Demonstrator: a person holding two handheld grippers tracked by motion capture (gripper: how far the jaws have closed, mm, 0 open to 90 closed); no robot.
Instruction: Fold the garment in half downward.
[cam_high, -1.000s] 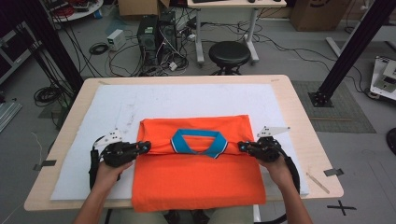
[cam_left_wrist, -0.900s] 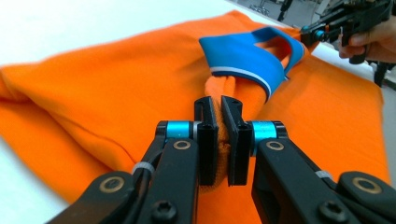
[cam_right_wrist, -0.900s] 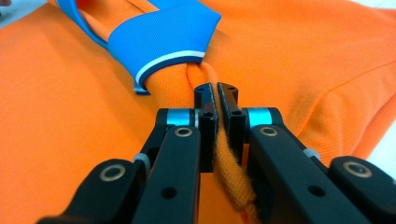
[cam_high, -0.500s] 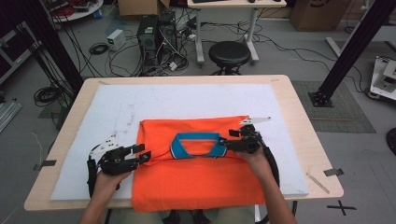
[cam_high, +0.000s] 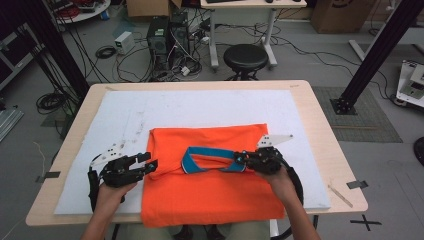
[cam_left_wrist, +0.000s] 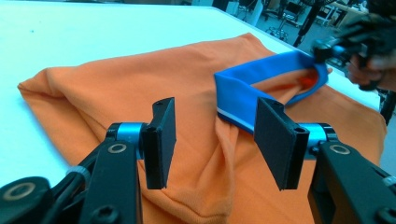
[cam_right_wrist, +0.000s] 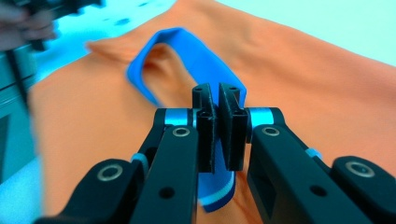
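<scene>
An orange shirt (cam_high: 210, 200) with a blue collar (cam_high: 190, 166) lies folded on the white board. My left gripper (cam_high: 150, 163) sits at the shirt's left edge. Its jaws have just been opening and stand open (cam_left_wrist: 215, 140) over the orange fabric (cam_left_wrist: 116, 79), with nothing pressed between the pads. My right gripper (cam_high: 236, 163) is shut on the right end of the collar. In the right gripper view the pads (cam_right_wrist: 218, 100) pinch the blue band (cam_right_wrist: 196, 51), lifting it slightly off the shirt (cam_right_wrist: 303, 70). The left gripper view shows the raised collar (cam_left_wrist: 261, 77) and the right gripper (cam_left_wrist: 336, 46) beyond it.
The white foam board (cam_high: 200, 107) covers most of the wooden table (cam_high: 320, 125). Beyond the far edge stand a black stool (cam_high: 245, 56), a computer tower (cam_high: 162, 35) and loose floor cables. A dark frame post (cam_high: 375, 55) rises at the right.
My right gripper has moved left from the shirt's right edge to the collar and closed on it. My left gripper has let go of the shirt's left edge and opened.
</scene>
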